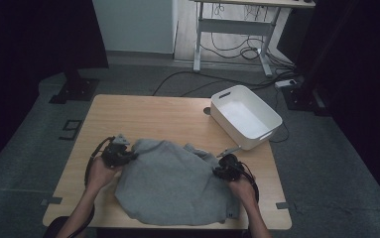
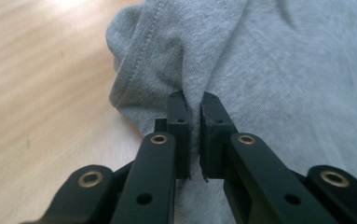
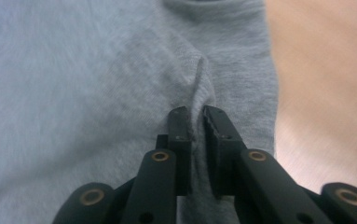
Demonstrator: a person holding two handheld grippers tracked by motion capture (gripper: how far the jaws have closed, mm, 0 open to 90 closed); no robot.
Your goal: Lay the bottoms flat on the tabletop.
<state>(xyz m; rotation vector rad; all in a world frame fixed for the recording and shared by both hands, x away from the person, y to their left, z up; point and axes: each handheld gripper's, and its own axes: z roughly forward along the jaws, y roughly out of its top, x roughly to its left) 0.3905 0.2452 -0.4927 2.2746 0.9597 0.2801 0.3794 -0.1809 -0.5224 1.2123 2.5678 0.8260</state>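
A grey sweatshirt (image 1: pixel 172 186) lies crumpled on the front half of the wooden table (image 1: pixel 148 116). My left gripper (image 1: pixel 120 154) sits at the garment's left edge, its jaws pinched on a fold of grey cloth (image 2: pixel 185 60) beside a stitched hem. My right gripper (image 1: pixel 224 167) is at the garment's right edge, shut on a raised ridge of the sweatshirt (image 3: pixel 120 84). In the left gripper view my gripper (image 2: pixel 193 100) has fabric squeezed between its tips, and in the right gripper view my gripper (image 3: pixel 195 114) does too. Hands hold both tools from the near edge.
A white plastic bin (image 1: pixel 245 116) stands at the table's back right corner, with nothing in it. Bare wood stretches across the back left. Cables and a desk frame (image 1: pixel 232 29) lie on the floor beyond.
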